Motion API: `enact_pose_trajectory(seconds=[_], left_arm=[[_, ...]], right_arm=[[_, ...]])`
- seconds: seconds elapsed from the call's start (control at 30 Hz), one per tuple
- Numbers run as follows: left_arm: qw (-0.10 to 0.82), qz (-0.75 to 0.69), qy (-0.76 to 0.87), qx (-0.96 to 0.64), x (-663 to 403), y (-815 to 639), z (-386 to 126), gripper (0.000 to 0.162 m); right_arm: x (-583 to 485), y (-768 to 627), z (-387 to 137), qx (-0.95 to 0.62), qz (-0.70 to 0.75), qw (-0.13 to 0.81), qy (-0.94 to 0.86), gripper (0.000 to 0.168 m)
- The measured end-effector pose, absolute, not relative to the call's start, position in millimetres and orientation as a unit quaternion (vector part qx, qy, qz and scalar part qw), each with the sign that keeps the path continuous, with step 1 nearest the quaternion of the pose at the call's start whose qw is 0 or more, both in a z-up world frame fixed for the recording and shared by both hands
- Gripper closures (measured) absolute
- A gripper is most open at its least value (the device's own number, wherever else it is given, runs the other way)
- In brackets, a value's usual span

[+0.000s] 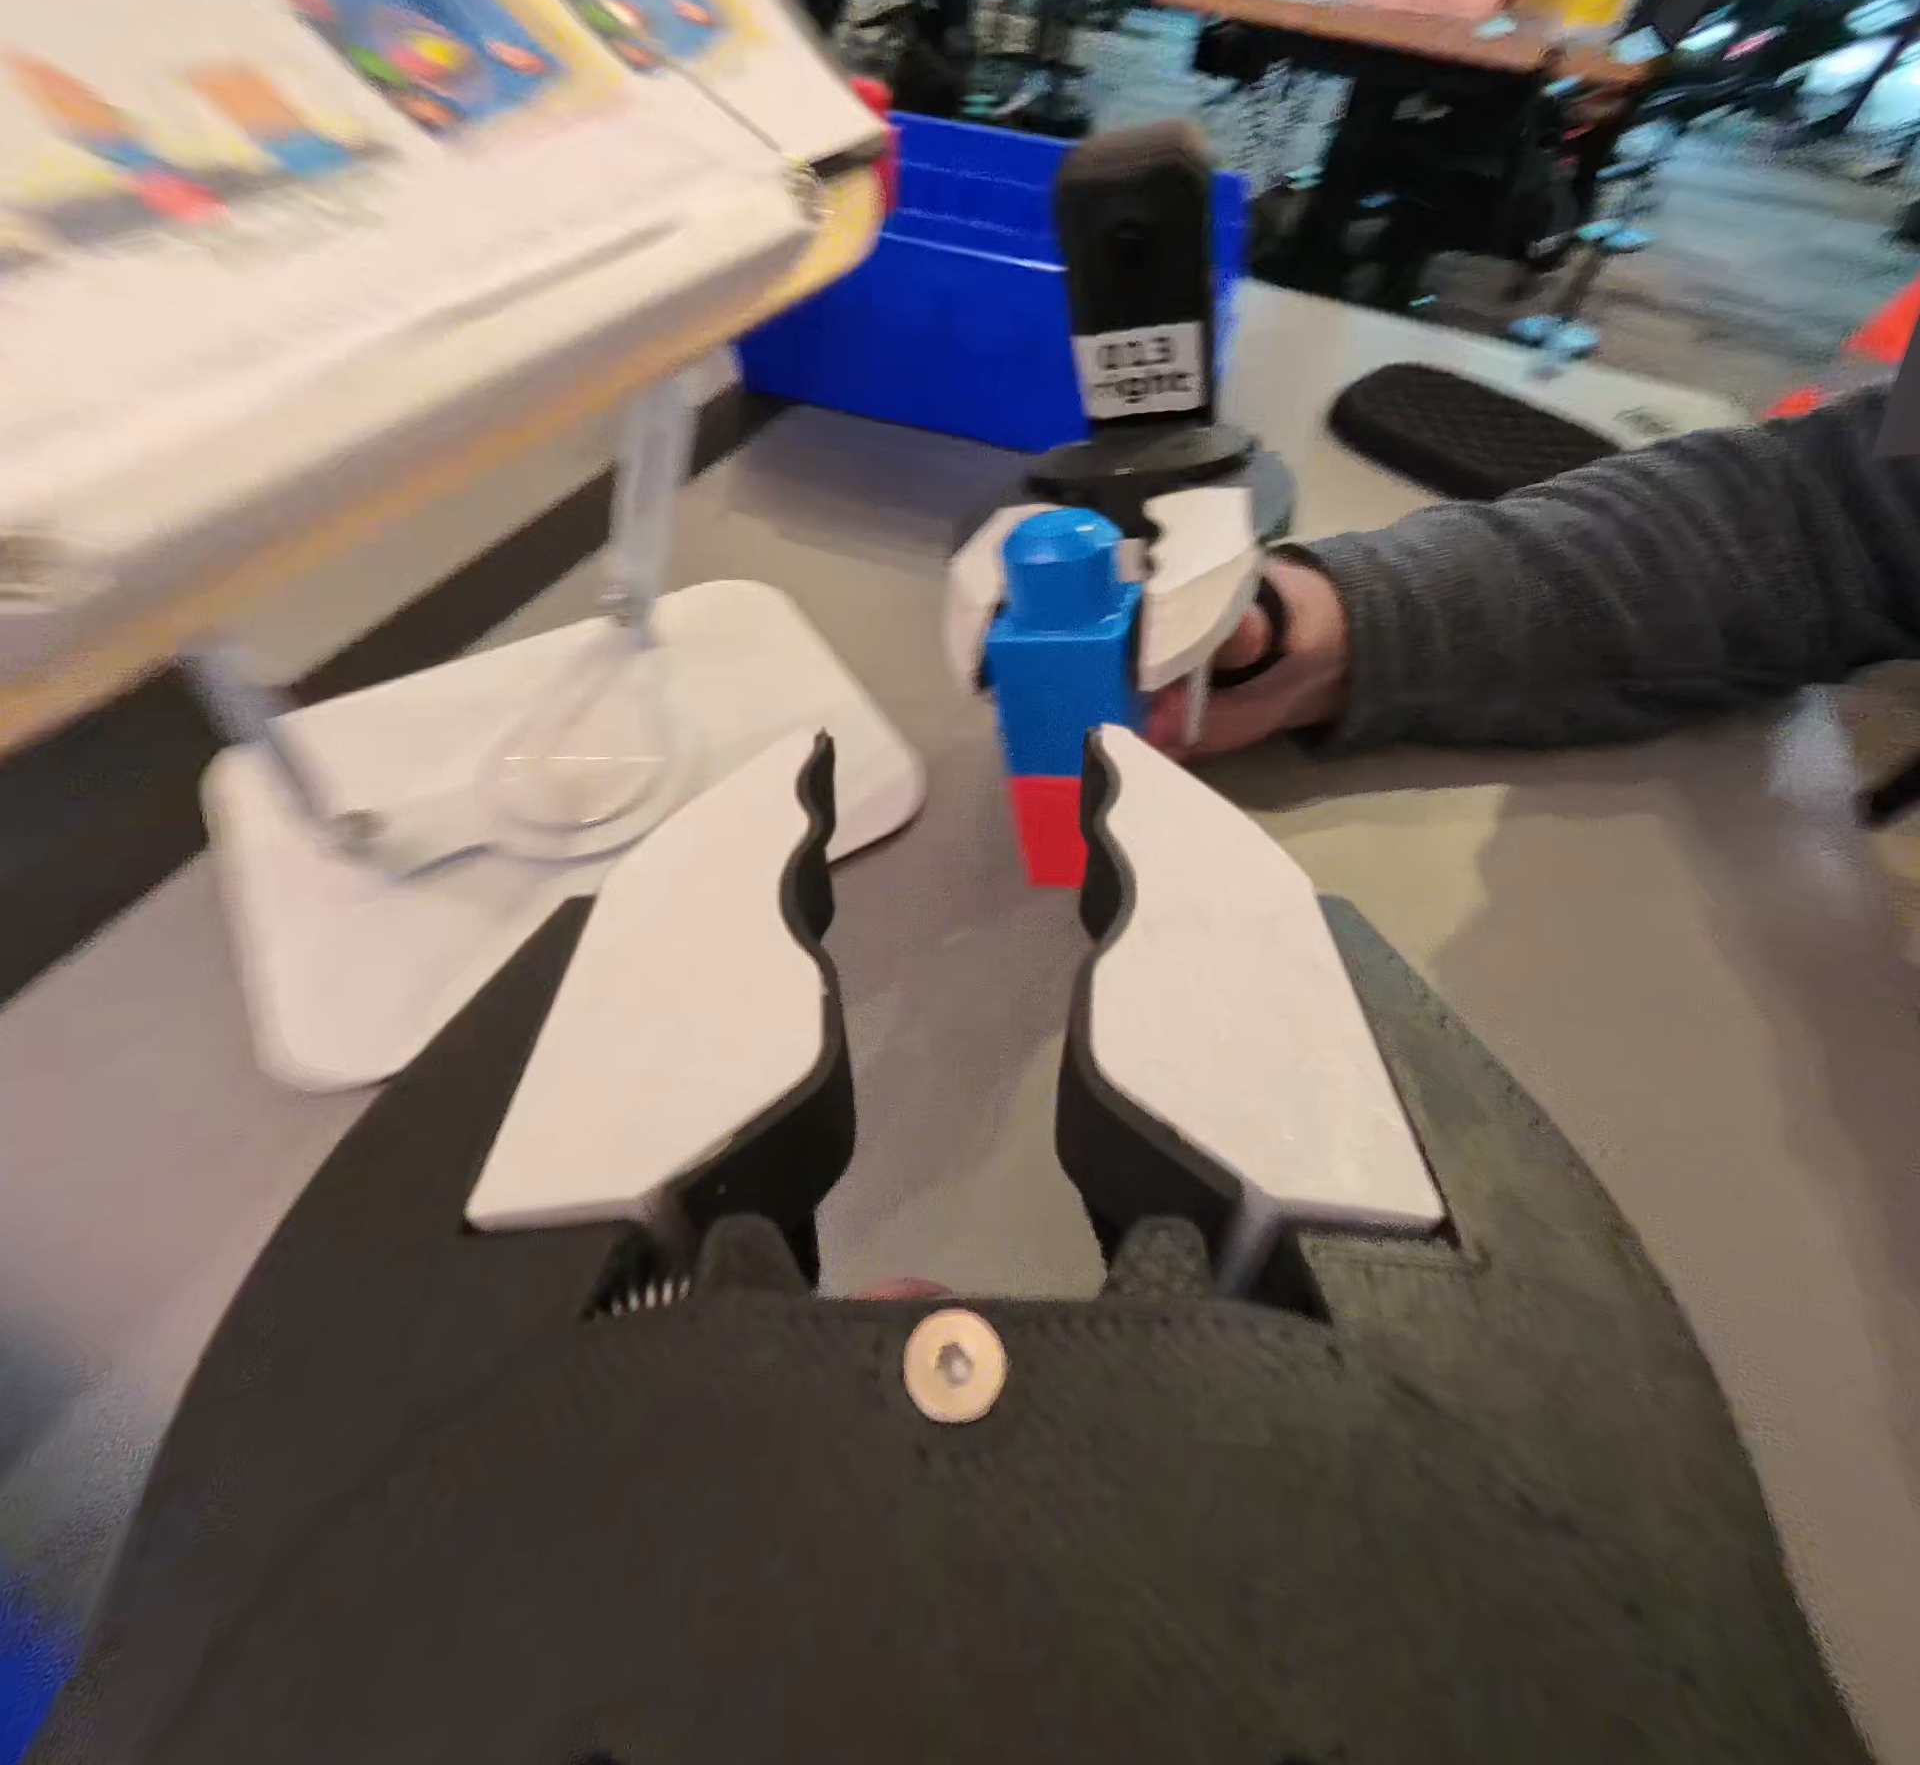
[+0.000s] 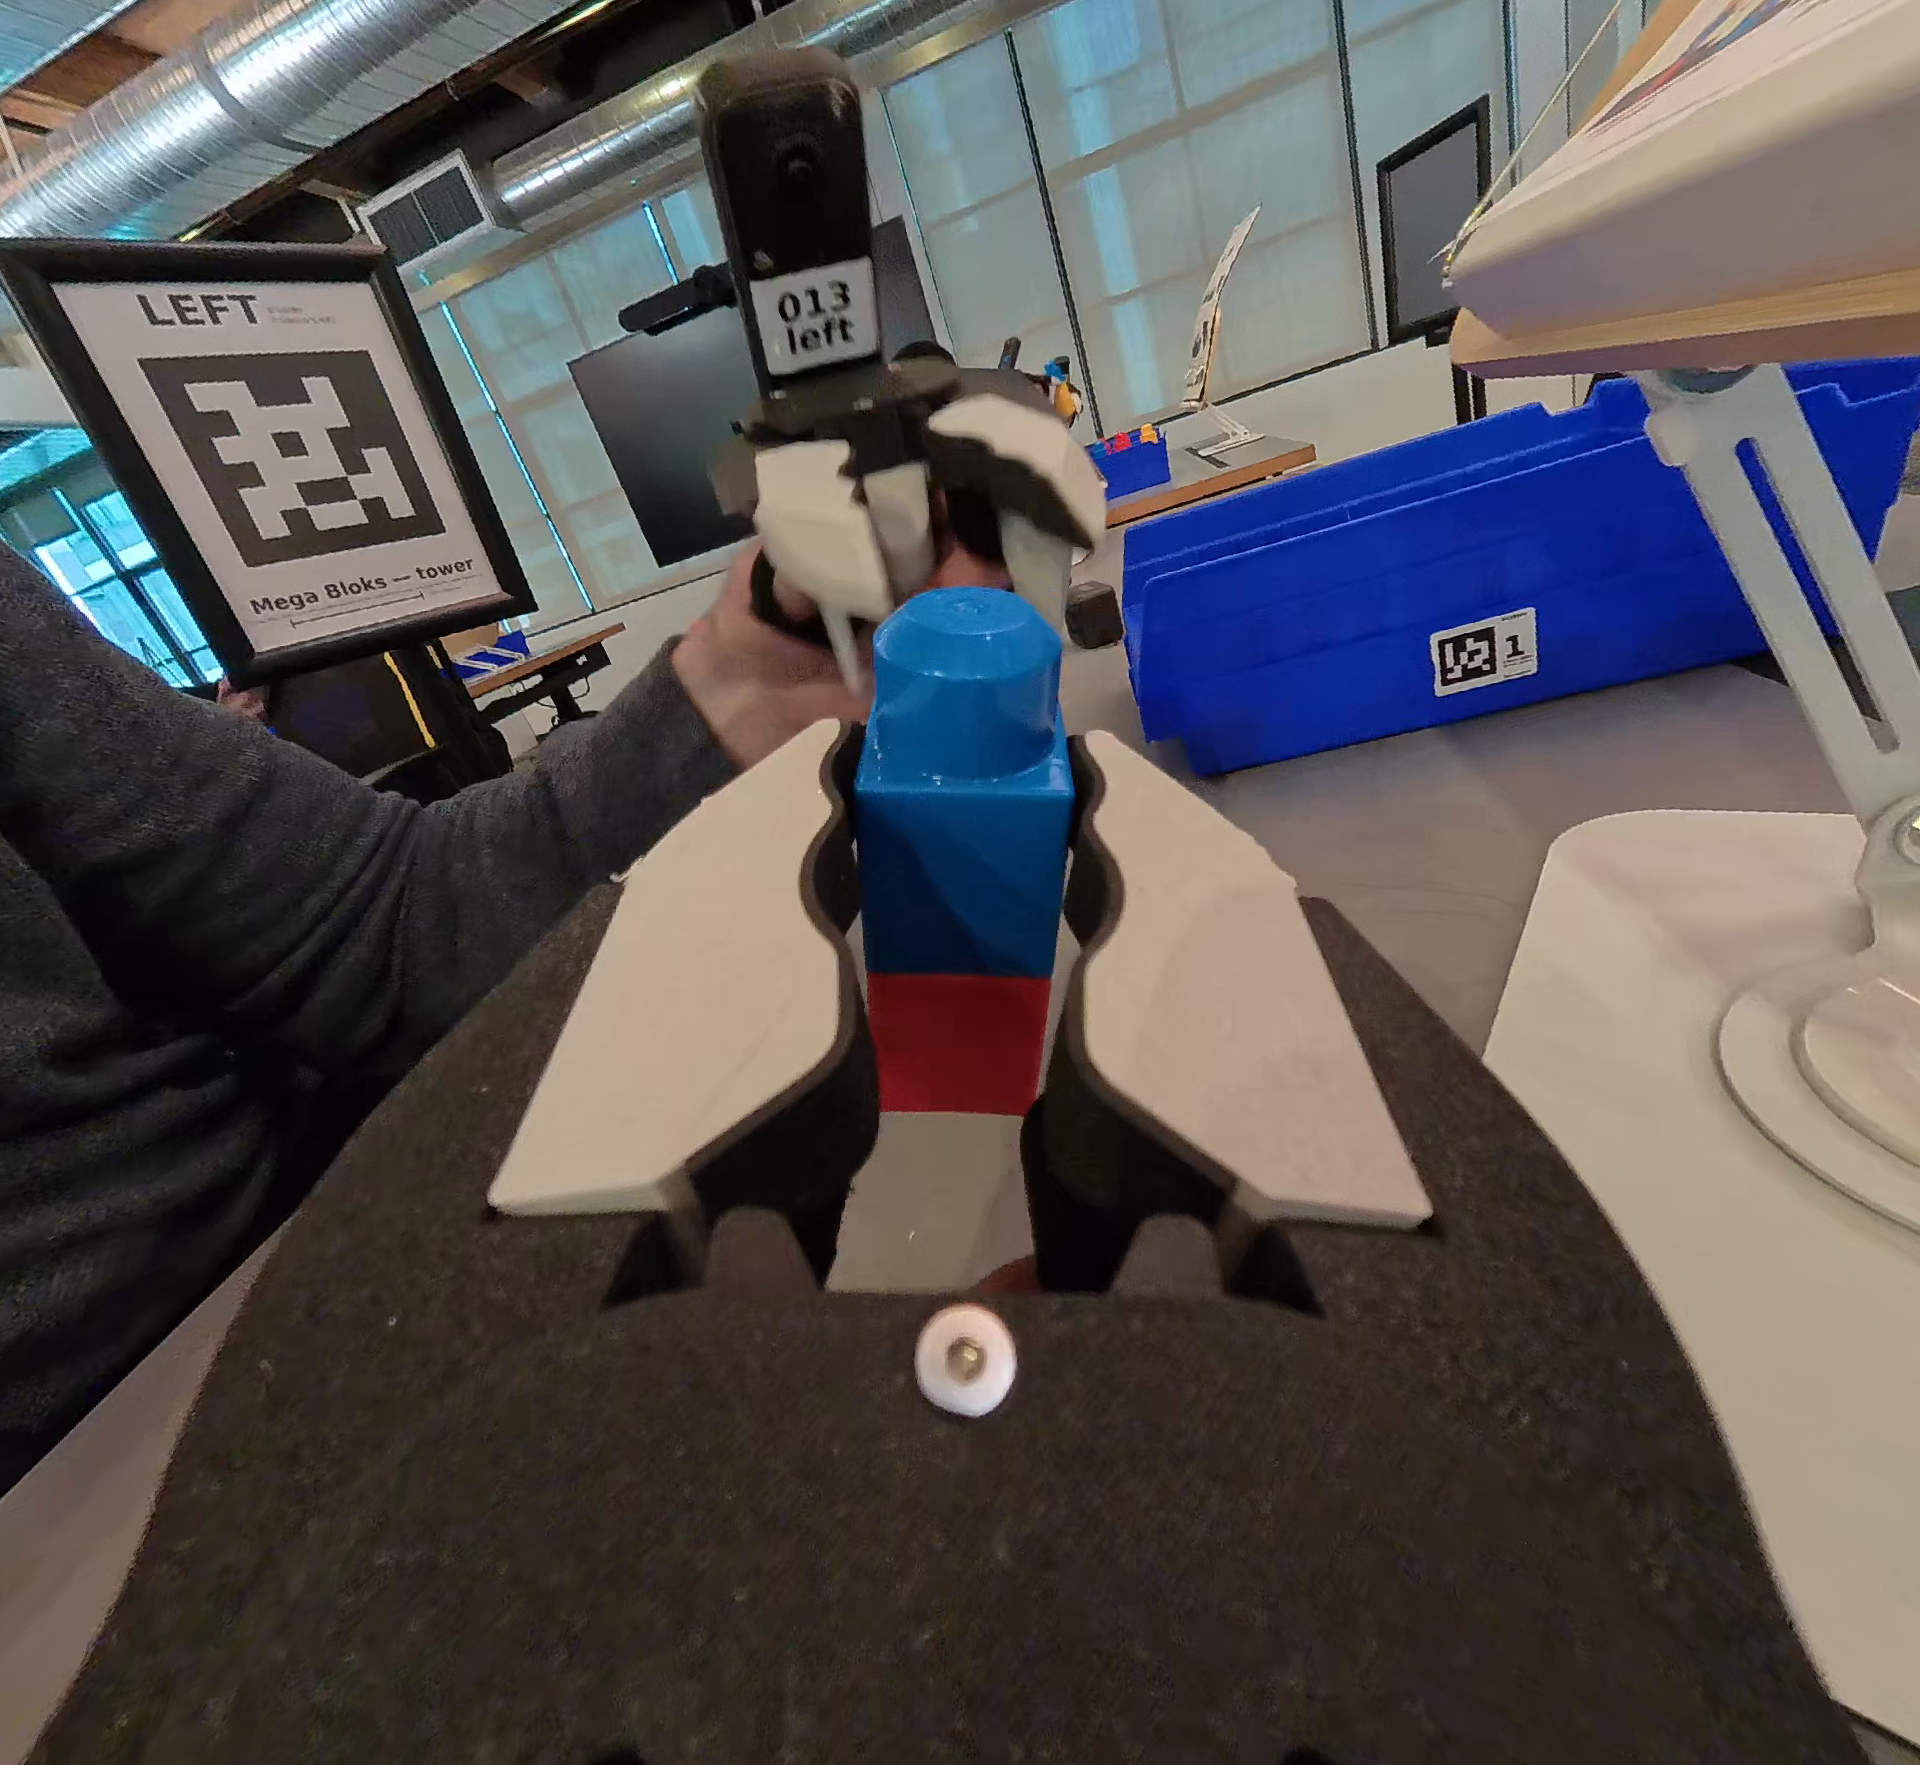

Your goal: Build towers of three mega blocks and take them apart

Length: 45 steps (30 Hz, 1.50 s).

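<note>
A small tower stands on the grey table, a blue block with a round stud over a red block. My right gripper is shut on the blue block, a finger on each side, with the red block below the fingers. In the left wrist view the right gripper shows clamped on the tower's top. My left gripper is open and empty, just short of the tower, which is beside its right fingertip. In the right wrist view the left gripper is behind the tower.
A blue bin stands at the back of the table. A white stand base carries a tilted picture sheet to the left. A framed marker sign stands behind. A person's grey sleeve lies along the table. The grippers' ends are close to 5 centimeters from one another.
</note>
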State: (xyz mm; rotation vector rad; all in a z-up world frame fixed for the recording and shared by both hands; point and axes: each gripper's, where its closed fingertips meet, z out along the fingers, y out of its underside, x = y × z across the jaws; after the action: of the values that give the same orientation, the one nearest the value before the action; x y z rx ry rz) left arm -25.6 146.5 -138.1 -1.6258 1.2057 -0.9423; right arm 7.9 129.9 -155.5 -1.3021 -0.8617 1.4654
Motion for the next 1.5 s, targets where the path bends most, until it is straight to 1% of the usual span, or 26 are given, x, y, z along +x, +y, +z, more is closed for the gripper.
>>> enact_pose_trajectory(seconds=[0.1,0.17,0.3,0.43,0.5,0.67,0.7,0.73,0.93,1.07,1.2,1.27,1.33,1.4,1.5], left_arm=[[0.485,-0.276,0.455,-0.694,-82,182,-116,0.119],[0.495,-0.209,0.43,-0.725,-124,211,-107,0.121],[0.465,-0.12,0.398,-0.782,-192,266,-112,0.121],[0.422,-0.039,0.395,-0.815,-232,314,-136,0.121],[0.396,-0.033,0.39,-0.831,-240,333,-150,0.12],[0.366,-0.002,0.38,-0.849,-250,376,-174,0.128],[0.357,0.003,0.371,-0.857,-251,385,-178,0.127],[0.343,0.006,0.362,-0.867,-252,393,-184,0.121],[0.302,0.022,0.339,-0.891,-258,428,-209,0.118],[0.296,0.052,0.309,-0.902,-282,434,-204,0.127],[0.266,0.054,0.323,-0.907,-300,427,-201,0.125],[0.235,0.059,0.36,-0.901,-303,414,-201,0.119],[0.202,0.068,0.401,-0.891,-306,393,-201,0.121],[0.169,0.066,0.439,-0.88,-306,366,-201,0.119],[0.139,0.053,0.445,-0.883,-309,329,-203,0.121]], right_arm=[[9,131,-155,-0.532,0.606,0.477,-0.349,0.132],[8,130,-156,-0.534,0.603,0.475,-0.355,0.132],[6,128,-157,-0.534,0.599,0.473,-0.363,0.132],[5,127,-158,-0.535,0.598,0.47,-0.368,0.132],[5,126,-158,-0.534,0.599,0.469,-0.368,0.132],[5,126,-158,-0.533,0.602,0.467,-0.368,0.132],[5,126,-158,-0.533,0.602,0.467,-0.369,0.132],[5,126,-158,-0.533,0.602,0.467,-0.37,0.132],[6,126,-158,-0.532,0.604,0.466,-0.367,0.132],[6,126,-158,-0.532,0.605,0.466,-0.366,0.132],[6,126,-158,-0.532,0.605,0.466,-0.367,0.132],[6,126,-158,-0.532,0.605,0.466,-0.367,0.132],[6,126,-158,-0.532,0.604,0.465,-0.368,0.132],[6,125,-158,-0.532,0.604,0.465,-0.369,0.132],[5,125,-158,-0.533,0.603,0.464,-0.371,0.132]])
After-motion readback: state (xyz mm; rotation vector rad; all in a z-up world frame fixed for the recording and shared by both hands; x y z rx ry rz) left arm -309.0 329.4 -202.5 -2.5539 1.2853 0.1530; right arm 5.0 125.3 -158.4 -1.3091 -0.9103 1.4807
